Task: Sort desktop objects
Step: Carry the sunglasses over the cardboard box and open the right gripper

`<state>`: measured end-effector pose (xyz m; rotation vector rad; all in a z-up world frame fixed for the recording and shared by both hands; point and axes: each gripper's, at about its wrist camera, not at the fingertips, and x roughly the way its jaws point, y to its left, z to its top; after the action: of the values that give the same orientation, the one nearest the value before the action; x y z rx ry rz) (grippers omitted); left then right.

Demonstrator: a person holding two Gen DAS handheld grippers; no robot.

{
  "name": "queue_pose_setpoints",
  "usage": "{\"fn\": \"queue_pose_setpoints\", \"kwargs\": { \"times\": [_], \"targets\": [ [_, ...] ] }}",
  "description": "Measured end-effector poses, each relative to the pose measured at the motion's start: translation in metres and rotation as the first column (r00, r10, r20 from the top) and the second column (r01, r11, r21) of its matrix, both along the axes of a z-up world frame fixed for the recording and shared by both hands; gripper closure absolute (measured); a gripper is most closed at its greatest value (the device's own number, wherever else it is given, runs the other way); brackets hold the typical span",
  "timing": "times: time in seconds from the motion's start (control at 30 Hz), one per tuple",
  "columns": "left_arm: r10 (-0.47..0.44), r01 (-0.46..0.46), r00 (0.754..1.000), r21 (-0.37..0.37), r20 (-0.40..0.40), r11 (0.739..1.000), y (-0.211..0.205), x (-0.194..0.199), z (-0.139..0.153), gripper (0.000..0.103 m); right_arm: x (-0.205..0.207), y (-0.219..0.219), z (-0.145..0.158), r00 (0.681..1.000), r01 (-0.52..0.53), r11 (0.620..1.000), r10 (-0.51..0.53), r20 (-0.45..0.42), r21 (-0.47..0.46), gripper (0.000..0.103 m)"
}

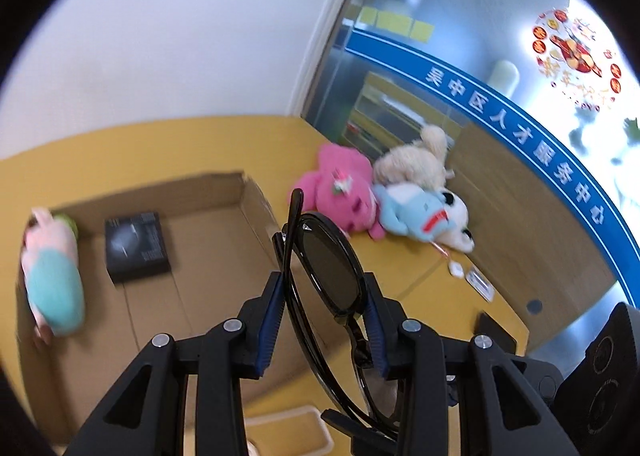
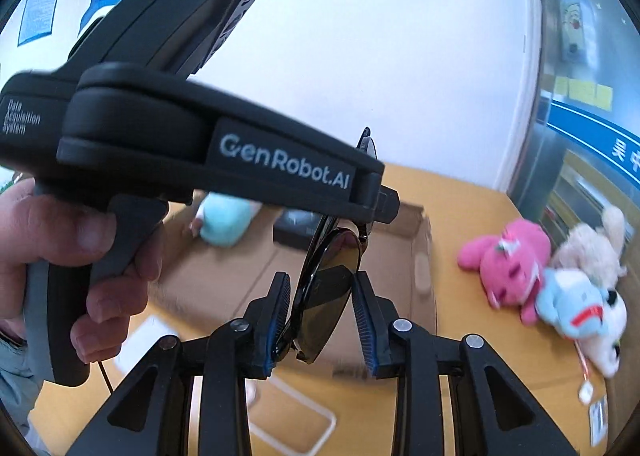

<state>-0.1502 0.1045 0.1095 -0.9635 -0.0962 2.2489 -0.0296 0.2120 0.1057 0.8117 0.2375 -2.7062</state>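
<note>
Room and obstacles over the yellow desk

The cardboard box [image 1: 224, 232] is lying open-topped on the left, its floor showing bare between a black case [image 1: 135, 246] at the far side and a pink and teal plush toy [image 1: 52, 276] crowding the left wall. Right of the box, a strip of bare yellow desk [image 1: 296, 136] is running toward the far wall. A heap of plush toys [image 1: 380, 200] is blocking the far right. The sunglasses [image 1: 320, 272] are spanning the space between the left gripper [image 1: 324, 320] and the right gripper [image 2: 320, 320], and the left gripper's body is filling the near left in the right wrist view.
</note>
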Motion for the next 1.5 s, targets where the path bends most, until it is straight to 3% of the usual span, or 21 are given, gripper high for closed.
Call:
{"fn": "queue_pose_setpoints", "kwargs": {
  "times": [0.17,0.33,0.5,0.73,1.1,1.2,1.33,1.4,1.5],
  "targets": [
    [0.019,-0.02,1.0,-0.011,-0.005,1.0,-0.003,-0.054,0.014,0.066,-0.073,0.002,0.014,0.999,-0.032,0.999,0.032,0.015,-0.002,0.072],
    [0.035,-0.034,0.999,-0.027,0.026,0.999,0.004,-0.115,0.007,0.066,-0.141,0.001,0.01,0.996,-0.043,0.999,0.044,0.076,-0.012,0.072],
    [0.046,-0.046,0.993,-0.003,0.105,0.999,0.01,-0.181,-0.03,0.066,-0.212,0.001,-0.018,0.985,-0.047,0.999,0.046,0.167,0.001,0.072],
    [0.047,-0.054,0.962,0.016,0.271,0.998,0.021,-0.246,-0.116,0.066,-0.289,0.014,-0.093,0.941,-0.045,0.999,0.045,0.336,-0.007,0.072],
    [0.072,-0.066,0.886,-0.029,0.458,0.997,0.045,-0.282,-0.207,0.067,-0.338,0.022,-0.164,0.842,0.053,0.998,-0.067,0.535,0.042,0.073],
    [0.074,-0.077,0.881,-0.012,0.468,0.997,0.045,-0.284,-0.209,0.067,-0.344,0.025,-0.171,0.817,0.075,0.996,-0.084,0.57,0.04,0.073],
    [0.099,-0.075,0.877,-0.069,0.47,0.995,0.047,-0.282,-0.204,0.065,-0.341,0.023,-0.169,0.824,0.072,0.996,-0.089,0.56,0.053,0.071],
    [0.112,-0.08,0.878,-0.087,0.465,0.993,0.044,-0.277,-0.198,0.064,-0.335,0.026,-0.162,0.833,0.08,0.997,-0.078,0.547,0.019,0.06],
    [0.124,-0.101,0.901,-0.076,0.416,0.992,0.031,-0.264,-0.174,0.064,-0.316,0.033,-0.143,0.852,0.089,0.996,-0.065,0.52,-0.022,0.036]
  ]
}}
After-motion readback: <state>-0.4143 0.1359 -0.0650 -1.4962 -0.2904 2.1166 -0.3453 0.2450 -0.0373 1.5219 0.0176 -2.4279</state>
